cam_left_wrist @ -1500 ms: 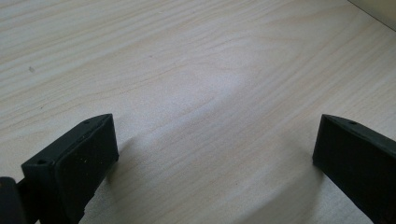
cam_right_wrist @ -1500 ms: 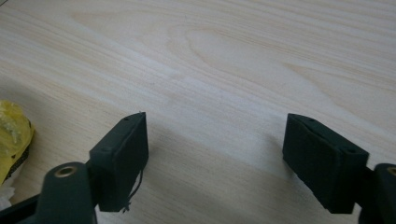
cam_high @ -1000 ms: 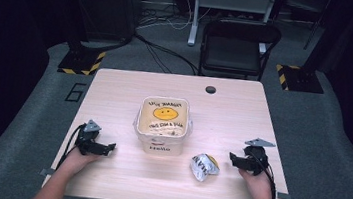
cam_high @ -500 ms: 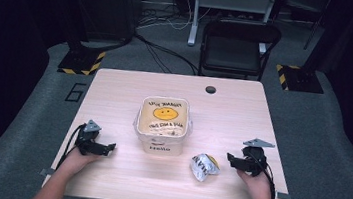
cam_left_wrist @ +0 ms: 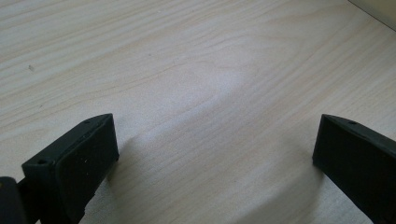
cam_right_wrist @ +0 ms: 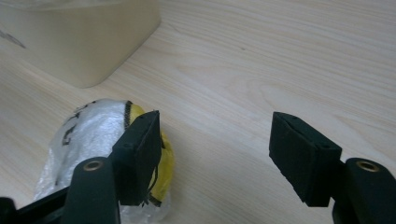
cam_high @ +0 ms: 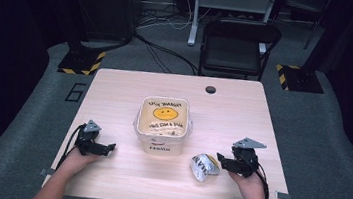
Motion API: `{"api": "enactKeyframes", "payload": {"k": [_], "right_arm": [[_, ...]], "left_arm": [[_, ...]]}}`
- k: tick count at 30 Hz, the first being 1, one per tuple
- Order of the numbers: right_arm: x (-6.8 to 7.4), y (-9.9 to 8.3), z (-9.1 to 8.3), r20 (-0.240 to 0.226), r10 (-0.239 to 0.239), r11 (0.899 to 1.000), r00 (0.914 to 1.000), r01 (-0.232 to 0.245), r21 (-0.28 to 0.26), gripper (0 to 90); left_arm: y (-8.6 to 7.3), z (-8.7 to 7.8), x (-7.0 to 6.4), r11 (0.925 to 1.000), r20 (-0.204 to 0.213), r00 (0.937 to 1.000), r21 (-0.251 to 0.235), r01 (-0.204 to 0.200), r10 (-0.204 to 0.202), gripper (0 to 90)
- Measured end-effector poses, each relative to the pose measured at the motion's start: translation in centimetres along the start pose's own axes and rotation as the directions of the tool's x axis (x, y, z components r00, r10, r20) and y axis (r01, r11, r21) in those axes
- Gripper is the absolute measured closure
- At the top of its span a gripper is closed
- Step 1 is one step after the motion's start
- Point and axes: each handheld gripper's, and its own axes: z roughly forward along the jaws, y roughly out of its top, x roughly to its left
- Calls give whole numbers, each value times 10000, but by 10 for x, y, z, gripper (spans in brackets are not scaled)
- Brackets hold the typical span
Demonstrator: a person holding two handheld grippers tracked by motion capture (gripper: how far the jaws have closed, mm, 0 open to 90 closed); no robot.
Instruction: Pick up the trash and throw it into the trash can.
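Wrapped packet (cam_high: 203, 166) lies at 9 o'clock of the wide-open, empty right gripper (cam_high: 221, 161), just beside it.

Light wood surface (cam_high: 115, 92) on grey carpet floor (cam_high: 27, 112). Black folding chair (cam_high: 238, 43) at far side, cables (cam_high: 160, 50) on floor, hazard-striped stand bases (cam_high: 80, 62) far left and right. Dim room.

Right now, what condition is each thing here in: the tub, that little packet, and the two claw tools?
Tub: upright, lid on.
Crumpled packet: lying on the table, apart from the tub.
Left gripper: open, jaws over bare wood.
Right gripper: open, beside the packet, not clamping it.
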Motion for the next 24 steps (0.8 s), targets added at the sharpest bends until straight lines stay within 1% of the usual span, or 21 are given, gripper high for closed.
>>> {"api": "enactKeyframes", "payload": {"k": [1, 4, 6, 8, 9, 12, 13, 15, 16, 18, 19, 20, 24], "right_arm": [[4, 2, 0, -93, -99, 10000, 9999, 99, -11, 335], [7, 3, 0, -181, -143, 9999, 9997, 143, -26, 335], [13, 6, 2, -382, -197, 9998, 9991, 196, -25, 335], [15, 6, 2, -451, -225, 9997, 9987, 223, -52, 334], [19, 8, 3, -587, -265, 9996, 9979, 262, -54, 330], [25, 8, 4, -746, -343, 9994, 9966, 343, -10, 323], [31, 9, 6, -801, -594, 9982, 9950, 599, 42, 311], [37, 10, 7, -949, -783, 9968, 9924, 795, 93, 305], [40, 10, 8, -939, -827, 9964, 9921, 838, 84, 301], [41, 10, 8, -967, -888, 9959, 9913, 900, 87, 295], [44, 10, 9, -1055, -880, 9959, 9905, 898, 120, 293], [45, 10, 9, -1084, -991, 9948, 9892, 1011, 129, 292], [46, 9, 11, -1151, -968, 9948, 9886, 997, 198, 284]], "left_arm": [[0, 0, 0, 10000, -3, 10000, 1, 0, 0, 0], [0, 0, 0, 10000, -2, 10000, 4, -1, 1, 0], [0, 0, 0, 10000, -1, 10000, 2, 1, -1, 0], [0, 0, 0, 10000, -2, 10000, 2, 2, -2, 0], [0, 0, 0, 10000, -1, 10000, 3, -1, 1, 0], [0, 0, 0, 10000, 0, 10000, 2, 1, -1, 0], [0, 0, 0, 10000, 1, 10000, 2, 5, -5, 0], [0, 0, 0, 10000, 3, 10000, -2, -34, 34, 0], [0, 0, 1, 10000, -12, 10000, 5, -82, 82, 0], [0, -1, 0, 10000, -2, 10000, 22, -63, 63, 0], [0, -1, 0, 10000, 8, 10000, 44, -69, 69, 0], [0, -1, 0, 10000, 8, 10000, 44, -69, 69, 0], [0, -1, 0, 10000, -1, 10000, 31, -78, 78, 0]]}}
